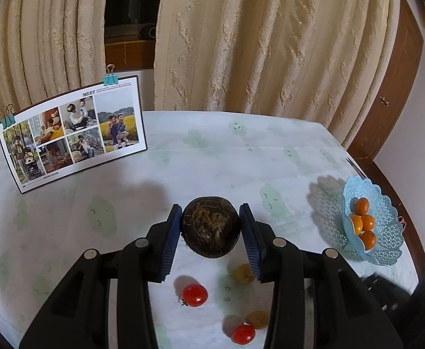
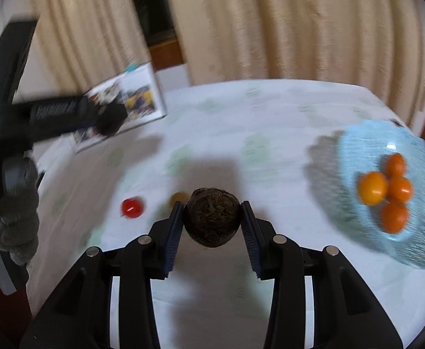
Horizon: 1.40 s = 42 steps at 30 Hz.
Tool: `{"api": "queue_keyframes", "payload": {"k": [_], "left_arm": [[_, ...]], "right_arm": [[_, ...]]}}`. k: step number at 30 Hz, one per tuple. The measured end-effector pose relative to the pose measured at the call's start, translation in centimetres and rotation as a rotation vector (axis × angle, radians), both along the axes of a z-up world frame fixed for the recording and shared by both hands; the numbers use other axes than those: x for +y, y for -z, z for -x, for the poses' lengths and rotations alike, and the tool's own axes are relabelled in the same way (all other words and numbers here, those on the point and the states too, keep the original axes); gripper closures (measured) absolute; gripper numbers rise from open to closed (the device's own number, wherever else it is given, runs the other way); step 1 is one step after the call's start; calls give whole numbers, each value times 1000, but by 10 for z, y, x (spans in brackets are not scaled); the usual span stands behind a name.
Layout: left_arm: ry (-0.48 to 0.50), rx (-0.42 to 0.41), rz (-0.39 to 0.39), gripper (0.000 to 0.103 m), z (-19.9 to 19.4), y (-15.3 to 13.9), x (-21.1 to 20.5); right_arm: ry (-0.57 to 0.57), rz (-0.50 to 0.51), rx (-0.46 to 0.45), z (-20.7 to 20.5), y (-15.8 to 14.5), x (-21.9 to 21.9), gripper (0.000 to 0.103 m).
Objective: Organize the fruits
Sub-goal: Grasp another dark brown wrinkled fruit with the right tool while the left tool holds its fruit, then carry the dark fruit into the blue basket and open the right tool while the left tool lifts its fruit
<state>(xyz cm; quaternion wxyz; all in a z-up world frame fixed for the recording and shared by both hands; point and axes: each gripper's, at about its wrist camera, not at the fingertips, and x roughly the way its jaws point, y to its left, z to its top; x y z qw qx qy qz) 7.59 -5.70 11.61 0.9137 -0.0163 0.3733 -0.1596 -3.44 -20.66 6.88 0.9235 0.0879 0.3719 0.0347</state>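
Observation:
My left gripper (image 1: 211, 212) is shut on a dark brown, rough round fruit (image 1: 211, 232), held above the table. Under it lie two red cherry tomatoes (image 1: 195, 295) (image 1: 243, 334) and two yellow ones (image 1: 243, 273) (image 1: 257, 320). A light blue lattice basket (image 1: 387, 232) at the right holds several orange fruits (image 1: 363, 222). My right gripper (image 2: 212, 206) grips a second brown round fruit (image 2: 211, 221), left of the basket (image 2: 357, 139). In the blurred right wrist view the left gripper (image 2: 109, 125) shows at far left with its brown fruit.
A photo board (image 1: 73, 136) with teal binder clips stands at the table's back left. Cream curtains (image 1: 270, 43) hang behind the table, and a wooden door (image 1: 392, 87) is at the right. A gloved hand (image 2: 17, 218) holds the left gripper's handle.

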Motion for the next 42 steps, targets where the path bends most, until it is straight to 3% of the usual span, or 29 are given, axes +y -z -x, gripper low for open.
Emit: {"api": "queue_keyframes", "payload": {"k": [8,19,24,29,36,38,42], "left_arm": [[37,-5,-12,62,7,2,-15],[89,-11,-42,62,21,6,-39],[106,-15,-54,62,26,8,-49],[133,-3,-50,62,32,10,-63],[237,11,-41,62,44,15,-110],[268,12,-48,62,47,18,-125],[334,22,-52,62,54,23,-158]], "right_arm": [[227,-1,-41,34,-16,-79,62],[462,20,-44,65,-6,-155,62],[500,18,-79,74,-8,-166,55],[545,21,-122,85,-9,-174,54],[654,56,-218,108,-11,-184,54],[680,58,-236,114,-9,-186,46],[718,58,-268,121,-6,-190,46]]}}
